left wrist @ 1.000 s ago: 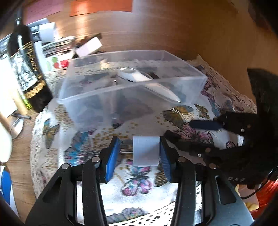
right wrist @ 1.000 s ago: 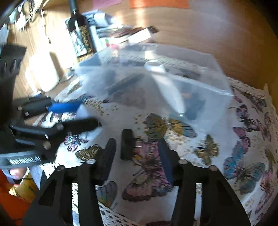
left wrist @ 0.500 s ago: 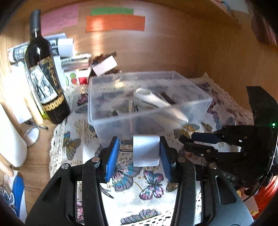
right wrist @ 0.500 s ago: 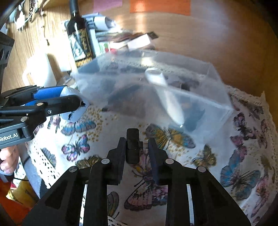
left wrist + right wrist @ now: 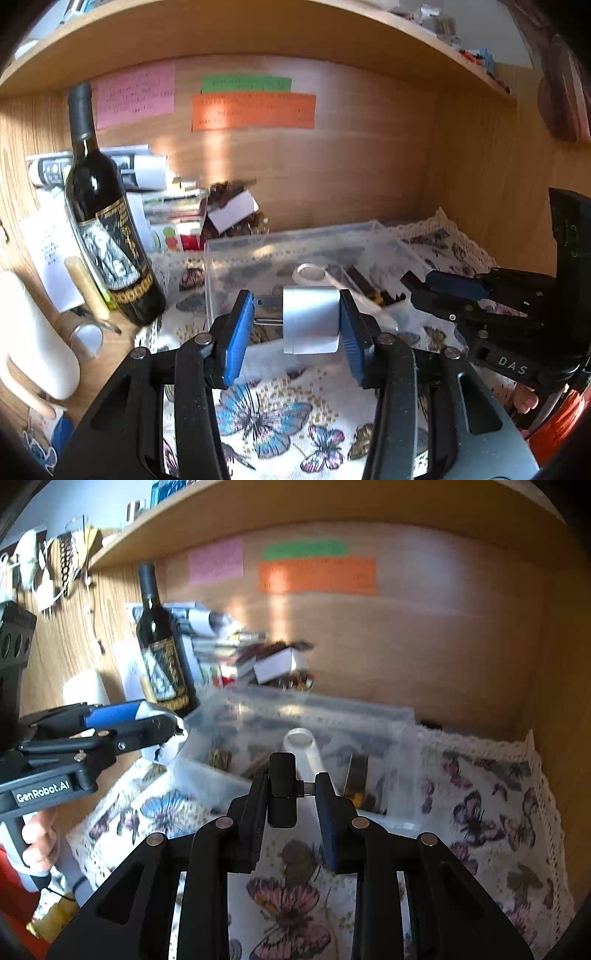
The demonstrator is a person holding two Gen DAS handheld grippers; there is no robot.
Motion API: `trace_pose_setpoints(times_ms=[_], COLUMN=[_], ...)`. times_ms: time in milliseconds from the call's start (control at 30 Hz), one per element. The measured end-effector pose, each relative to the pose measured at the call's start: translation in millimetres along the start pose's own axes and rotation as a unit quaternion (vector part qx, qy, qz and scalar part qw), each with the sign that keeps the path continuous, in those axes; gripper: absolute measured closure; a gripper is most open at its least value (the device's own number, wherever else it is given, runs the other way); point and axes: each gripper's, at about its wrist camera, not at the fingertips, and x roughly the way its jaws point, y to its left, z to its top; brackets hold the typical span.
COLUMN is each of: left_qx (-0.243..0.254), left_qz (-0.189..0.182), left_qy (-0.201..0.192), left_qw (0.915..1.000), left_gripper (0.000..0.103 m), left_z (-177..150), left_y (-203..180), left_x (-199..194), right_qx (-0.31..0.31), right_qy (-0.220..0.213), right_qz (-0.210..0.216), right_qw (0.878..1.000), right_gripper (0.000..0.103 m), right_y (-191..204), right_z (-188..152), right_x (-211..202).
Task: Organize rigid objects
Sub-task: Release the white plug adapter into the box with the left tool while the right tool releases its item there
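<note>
Now we hold a small white plug adapter (image 5: pixel 311 320) clamped between the blue pads of our left gripper (image 5: pixel 295 325), its metal prongs pointing toward the left pad. Our right gripper (image 5: pixel 291 794) is closed on a little black block-shaped dongle (image 5: pixel 282 789), pressed against the left finger, with a short metal connector reaching to the right pad.

A second ago both pieces were low over the butterfly-print tablecloth (image 5: pixel 266 417), and the black dongle lay on it between open fingers. Since then we have pinched it and raised both grippers, so each piece now hangs clear of the cloth in front of the clear plastic storage box (image 5: pixel 229 258).

Inside that box we see a white magnifier-like tool (image 5: pixel 304 749) and some dark items we cannot identify. A dark wine bottle (image 5: pixel 107 229) stands just left of the box, among stacked papers.

We judge both pickups done. What remains is carrying each piece over the near rim and releasing it into the box.
</note>
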Motion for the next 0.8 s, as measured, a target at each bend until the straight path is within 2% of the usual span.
trace_pose_setpoints(times_ms=[133,300,433,600,800], left_qx=[-0.004,-0.005,-0.019,-0.044,-0.032], left_qz=[-0.001,0.005,0.010,0.013,0.016], left_qy=[-0.005,0.012,0.039,0.080,0.094], left_qw=[1.0000,0.9999,0.9990,0.9958,0.9949], left_gripper=[0.058,0.058,0.058,0.058,0.058], left_z=[12.2,18.5,16.5,6.7,-2.8], left_y=[0.5,-3.2,1.0,10.3,3.2], left_x=[8.7,35.3,64.1,95.6,109.7], right_qx=[0.003,0.014,0.024,0.047,0.042], right_qy=[-0.023,-0.021,-0.002,0.032,0.061], right_qz=[-0.006,-0.013,-0.030,-0.030,-0.020], right_qw=[1.000,1.000,0.999,0.998,0.997], right_gripper=[0.079,0.079,0.079,0.079,0.079], right_y=[-0.7,-7.5,-17.1,-31.8,-27.6], right_z=[11.1,16.6,14.1,6.4,0.9], right_x=[0.2,16.4,36.9,62.8,78.9])
